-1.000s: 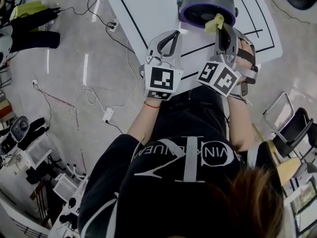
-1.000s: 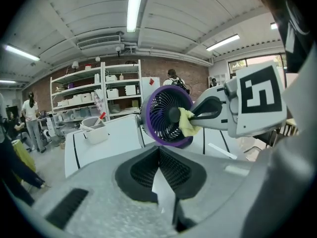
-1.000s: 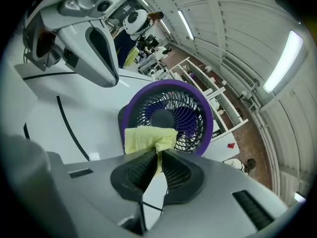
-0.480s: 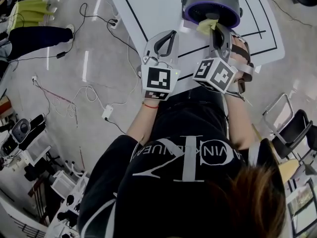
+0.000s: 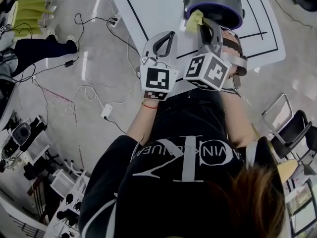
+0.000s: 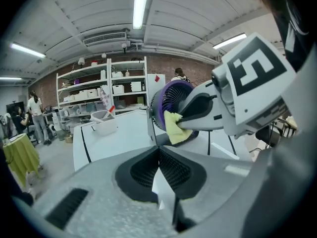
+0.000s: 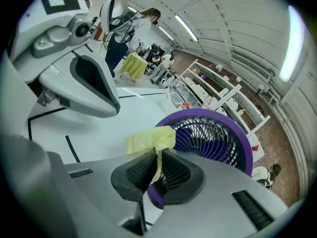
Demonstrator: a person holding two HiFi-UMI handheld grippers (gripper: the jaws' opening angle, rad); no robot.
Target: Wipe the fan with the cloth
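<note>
The right tool [image 7: 156, 168] is clamped on a yellow cloth [image 7: 148, 140]. The bunched end of the cloth sticks out past the tool's tips and rests against the purple rim of a fan [image 7: 218, 135]. The fan sits just ahead of the tool on a white surface [image 7: 94, 128]. The left tool [image 6: 159, 157] has its jaws together and holds nothing. It hovers just to the left of the right tool, pointing toward the fan.

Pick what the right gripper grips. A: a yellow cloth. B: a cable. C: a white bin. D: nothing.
A: the right gripper is shut on the cloth, whose yellow folds bunch out ahead of it at the fan.
</note>
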